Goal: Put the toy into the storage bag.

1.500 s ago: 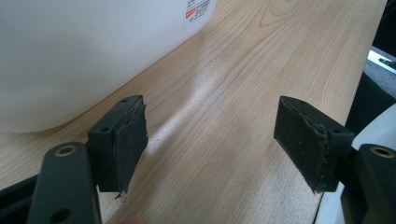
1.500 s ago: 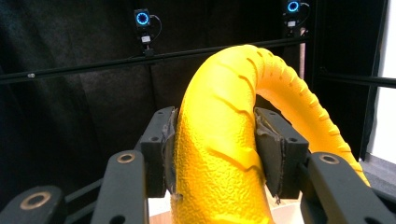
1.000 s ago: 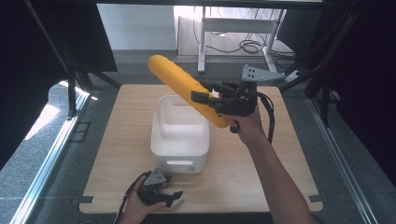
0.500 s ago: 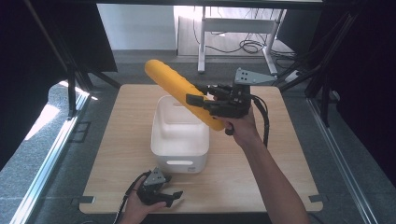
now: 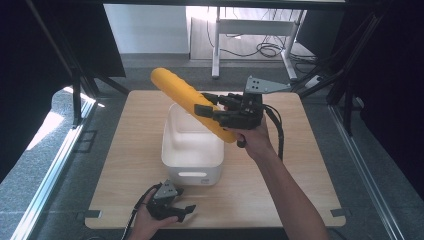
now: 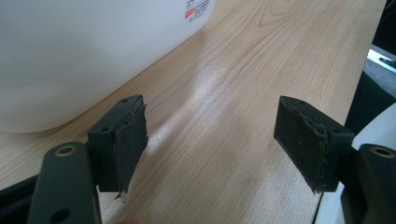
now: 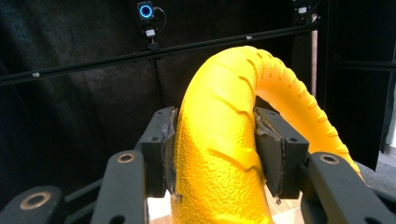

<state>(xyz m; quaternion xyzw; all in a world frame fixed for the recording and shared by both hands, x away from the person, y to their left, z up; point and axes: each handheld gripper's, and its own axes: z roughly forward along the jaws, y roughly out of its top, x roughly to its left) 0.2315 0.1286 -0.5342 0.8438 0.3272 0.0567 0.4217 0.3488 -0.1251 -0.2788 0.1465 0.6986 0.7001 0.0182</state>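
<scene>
Since the earlier pictures we see the right gripper [image 5: 212,114] carry its load leftward, so the yellow foam roller [image 5: 190,102] now hangs more squarely over the white plastic bin [image 5: 192,165], while the left gripper [image 5: 181,210] has stayed at the near edge of the table.

From the high view, we find the roller held in the air, tilted, its far end raised toward the back left and its near end lowest, just above the bin's right rim. The right gripper's jaws are clamped across the roller near its lower end; the grey three-cornered plate [image 5: 266,85] sits on top of the gripper. In the right gripper view we see both black jaws pressed against the sides of the textured yellow roller [image 7: 219,154], which curves up and away to the right before a black curtain [image 7: 70,116].

We see the bin standing open near the middle of the light wooden table [image 5: 310,170], a handle slot in its near wall.

The left gripper rests low on the table just in front of the bin, a hand [image 5: 147,225] around it. In the left gripper view its jaws stand spread wide with bare wood grain [image 6: 224,93] between them, and the white bin wall [image 6: 84,51] rises close by at the upper left, a small printed label on it.
</scene>
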